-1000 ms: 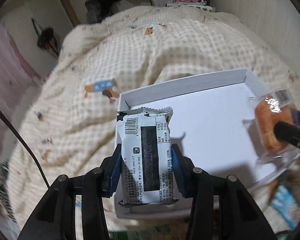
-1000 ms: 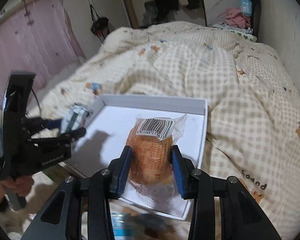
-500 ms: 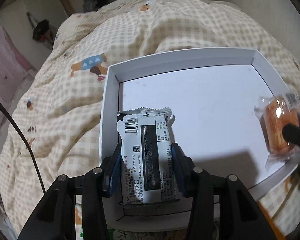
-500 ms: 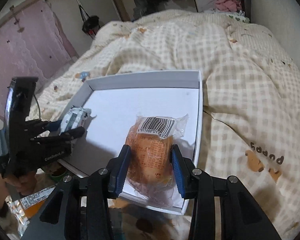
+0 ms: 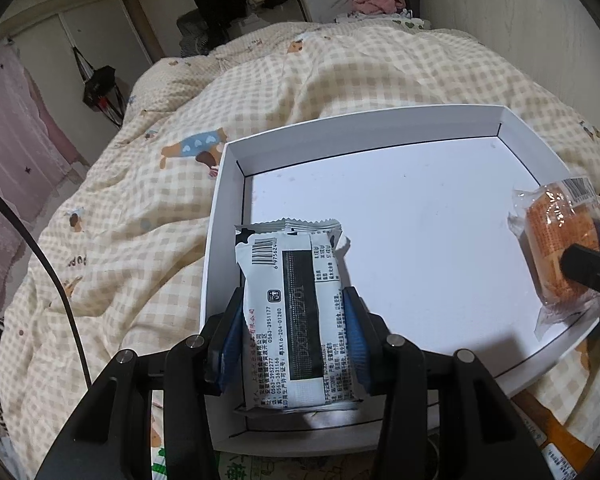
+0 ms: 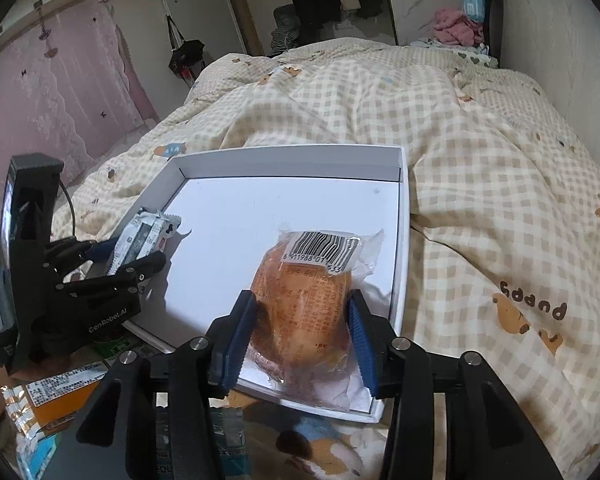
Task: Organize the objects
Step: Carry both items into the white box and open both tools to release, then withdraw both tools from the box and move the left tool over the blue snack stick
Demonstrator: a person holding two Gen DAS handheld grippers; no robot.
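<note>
A shallow white tray (image 5: 420, 200) lies on the bed. My left gripper (image 5: 294, 296) is shut on a white snack packet (image 5: 288, 256) with a barcode, held over the tray's near left corner. The right wrist view shows that same left gripper (image 6: 136, 248) and packet (image 6: 144, 236) at the tray's (image 6: 260, 216) left edge. An orange bun in a clear wrapper (image 6: 304, 280) rests on the tray's near right part, between the blue pads of my right gripper (image 6: 302, 300). Its jaws are opening, and a dark gap shows beside the left pad. The bun (image 5: 556, 240) also appears in the left wrist view.
A cream checked duvet (image 6: 480, 160) covers the bed around the tray. Several loose packets lie below the tray's near edge, among them an orange-and-white one (image 6: 60, 384) and a green-printed one (image 5: 172, 464). A pink curtain (image 6: 40, 92) hangs at left, a wall at right.
Both grippers have sunk toward the tray. The right jaws have spread off the bun, which now lies on the tray floor. The left gripper still clamps the packet.
</note>
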